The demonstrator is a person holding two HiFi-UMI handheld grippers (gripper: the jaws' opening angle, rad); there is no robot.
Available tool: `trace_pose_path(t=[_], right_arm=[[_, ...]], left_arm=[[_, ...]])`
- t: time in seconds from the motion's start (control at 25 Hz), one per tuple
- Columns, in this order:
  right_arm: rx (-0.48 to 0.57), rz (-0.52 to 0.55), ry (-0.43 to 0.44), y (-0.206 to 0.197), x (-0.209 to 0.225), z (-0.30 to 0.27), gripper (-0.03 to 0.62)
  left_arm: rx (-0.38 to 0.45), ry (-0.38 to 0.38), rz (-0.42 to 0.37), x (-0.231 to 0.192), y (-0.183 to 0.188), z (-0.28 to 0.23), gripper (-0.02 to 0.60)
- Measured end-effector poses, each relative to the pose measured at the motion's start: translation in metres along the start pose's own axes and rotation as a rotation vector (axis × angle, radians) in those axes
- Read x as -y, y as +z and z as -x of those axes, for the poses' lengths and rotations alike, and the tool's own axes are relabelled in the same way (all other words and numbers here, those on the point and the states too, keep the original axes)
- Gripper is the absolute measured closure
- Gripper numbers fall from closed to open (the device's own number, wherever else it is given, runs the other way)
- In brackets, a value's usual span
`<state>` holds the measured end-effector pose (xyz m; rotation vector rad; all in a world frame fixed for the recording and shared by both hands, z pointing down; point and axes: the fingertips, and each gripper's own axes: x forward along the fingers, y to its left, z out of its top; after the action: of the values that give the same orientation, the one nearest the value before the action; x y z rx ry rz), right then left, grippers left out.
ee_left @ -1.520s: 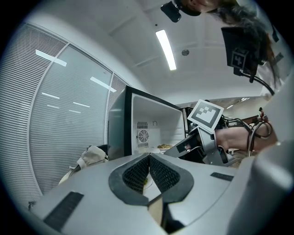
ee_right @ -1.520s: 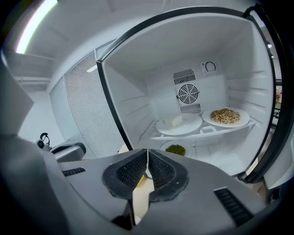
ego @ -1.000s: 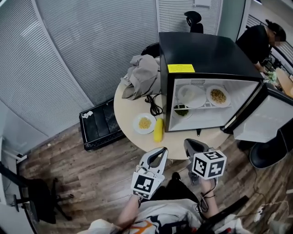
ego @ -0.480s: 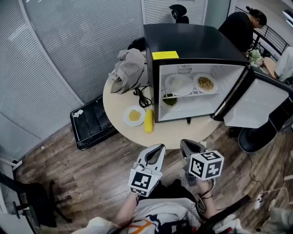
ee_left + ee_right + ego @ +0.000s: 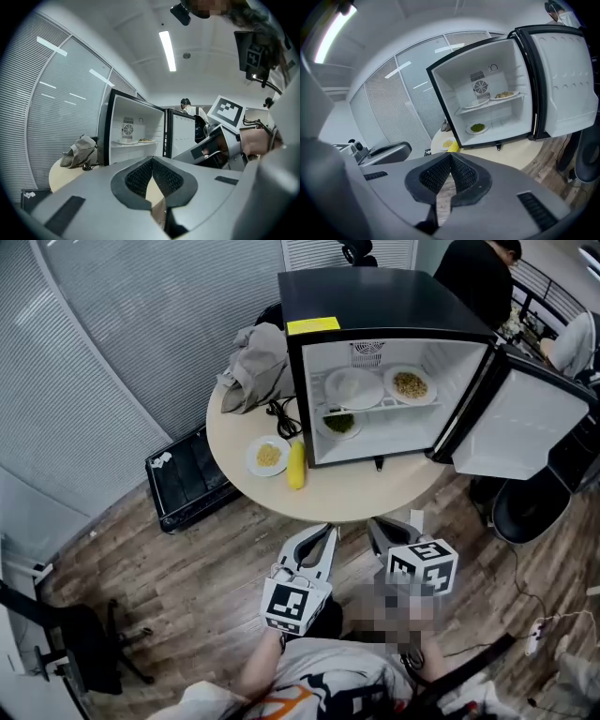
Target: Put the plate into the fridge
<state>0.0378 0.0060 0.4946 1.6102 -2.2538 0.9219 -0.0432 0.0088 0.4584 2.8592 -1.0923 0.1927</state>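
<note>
**Asker:** What colours are your claws?

**Me:** My left claw (image 5: 328, 532) and my right claw (image 5: 379, 525) are plain grey. Their pads (image 5: 139, 177) are black with a fine cross-hatched texture. The cubes (image 5: 292, 607) carry black-and-white square markers.

**Asker:** And the rest?

**Me:** The fridge (image 5: 375, 296) is black outside and white inside, with a yellow label (image 5: 313, 325). The bench (image 5: 366, 498) is pale beige. The plate (image 5: 251, 457) is white with yellow food. The corn cob (image 5: 296, 465) is yellow. The floor (image 5: 187, 568) is grey-brown wood planks.

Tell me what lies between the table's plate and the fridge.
A yellow corn cob lies between the plate and the open fridge, clearest in the head view.
</note>
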Motion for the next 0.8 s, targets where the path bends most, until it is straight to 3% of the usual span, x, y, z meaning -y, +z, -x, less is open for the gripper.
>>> trace_pose_path(t=[0.32,0.8], right_arm=[[-0.016,-0.003,0.005,-0.034,0.012,0.047,0.579],[0.02,-0.036,0.007,-0.066,0.019,0.112,0.579]], left_arm=[[-0.018,0.002,0.022,0.056,-0.01,0.02,0.571],[0.003,-0.077,-0.052,0.137,-0.003,0.046,0.571]])
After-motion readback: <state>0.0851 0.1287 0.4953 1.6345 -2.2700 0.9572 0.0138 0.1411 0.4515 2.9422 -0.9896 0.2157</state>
